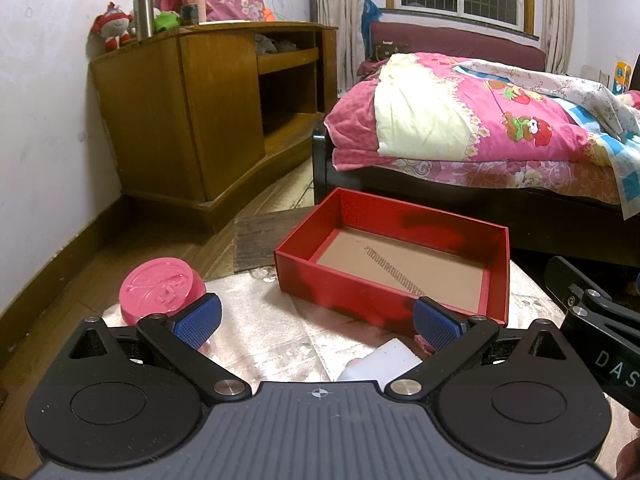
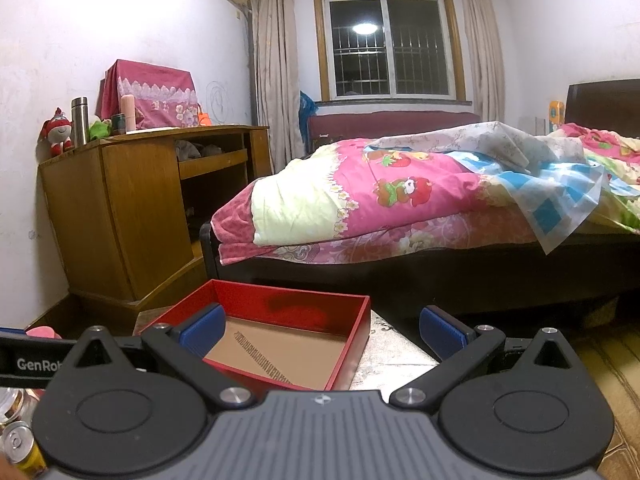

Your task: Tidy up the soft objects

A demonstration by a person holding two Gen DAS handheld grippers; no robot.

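An empty red box [image 1: 400, 292] with a brown cardboard floor sits on a small cloth-covered table [image 1: 272, 332]; it also shows in the right wrist view [image 2: 344, 356]. My left gripper [image 1: 316, 322] is open and empty, just in front of the box's near wall. A white soft block [image 1: 384, 364] and a small pink piece [image 1: 422, 340] lie on the cloth below its right finger. A pink-lidded jar [image 1: 162, 290] stands at the left. My right gripper [image 2: 322, 334] is open and empty, hovering over the box's near right corner.
A bed with a pink quilt [image 2: 400, 196] stands behind the table. A wooden cabinet [image 1: 192, 120] with a flask and plush toys on top is at the left wall. A yellow can [image 2: 20, 448] sits at the lower left. The right gripper's body [image 1: 600, 332] shows at the right.
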